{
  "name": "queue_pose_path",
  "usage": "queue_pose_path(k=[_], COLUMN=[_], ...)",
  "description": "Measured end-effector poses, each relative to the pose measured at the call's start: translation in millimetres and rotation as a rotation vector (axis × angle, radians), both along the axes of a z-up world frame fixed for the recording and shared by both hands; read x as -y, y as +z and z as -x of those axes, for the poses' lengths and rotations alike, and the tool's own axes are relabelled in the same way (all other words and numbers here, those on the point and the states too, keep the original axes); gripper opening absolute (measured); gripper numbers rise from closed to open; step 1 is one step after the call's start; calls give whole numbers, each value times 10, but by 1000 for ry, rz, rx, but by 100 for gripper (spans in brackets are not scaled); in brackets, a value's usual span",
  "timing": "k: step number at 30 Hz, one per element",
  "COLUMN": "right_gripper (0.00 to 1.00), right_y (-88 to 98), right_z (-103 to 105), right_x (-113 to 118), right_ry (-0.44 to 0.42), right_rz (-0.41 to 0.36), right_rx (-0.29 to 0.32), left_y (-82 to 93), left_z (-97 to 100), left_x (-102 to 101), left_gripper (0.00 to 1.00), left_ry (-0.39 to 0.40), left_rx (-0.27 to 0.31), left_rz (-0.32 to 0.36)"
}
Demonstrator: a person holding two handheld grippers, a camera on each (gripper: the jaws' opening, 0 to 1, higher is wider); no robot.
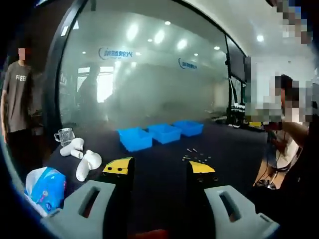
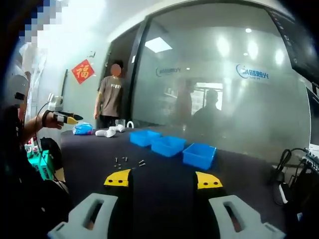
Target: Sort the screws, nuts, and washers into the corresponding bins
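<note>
Three bins [image 2: 169, 145] ahead of both wide, empty tools look unfilled; small parts [image 2: 127, 161] lie loose; sorting not begun.

loose fasteners [image 1: 195, 155] too small to tell apart.

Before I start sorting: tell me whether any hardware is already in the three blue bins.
No: in the right gripper view the bins look bare inside, and the small hardware lies loose on the dark table in front of them.
</note>
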State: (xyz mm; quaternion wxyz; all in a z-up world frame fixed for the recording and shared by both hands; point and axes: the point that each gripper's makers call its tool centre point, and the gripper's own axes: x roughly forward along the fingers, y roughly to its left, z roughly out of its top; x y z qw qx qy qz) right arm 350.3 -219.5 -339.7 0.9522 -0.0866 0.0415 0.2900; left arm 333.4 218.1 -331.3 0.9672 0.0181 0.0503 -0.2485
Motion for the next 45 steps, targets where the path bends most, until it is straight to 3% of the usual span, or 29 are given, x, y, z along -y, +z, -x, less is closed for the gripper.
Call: queue_pose_path(k=[8, 15, 29, 36, 42, 45], right_gripper=[47, 47, 47, 47, 51, 49], right_y=[-30, -87, -164, -262, -309, -360], right_z=[-86, -105, -128, -158, -318, -361], right_x=[-149, -263, -362, -460, -540, -622], right_ry=[75, 123, 150, 163, 128, 150], right_rz=[16, 36, 94, 131, 110, 160], right_rx=[-41, -73, -120, -191, -274, -298], left_y=[-47, -58, -82, -131, -130, -150], left_z=[-50, -79, -103, -132, -145, -150], left_x=[189, 298, 305, 265, 257, 261], left_gripper=[42, 46, 47, 47, 47, 47], left_ry=[-129, -181, -197, -190, -188, -192], left_rx=[-34, -49, -69, -86, -94, -97], left_rz=[-49, -93, -126, -174, -177, -173])
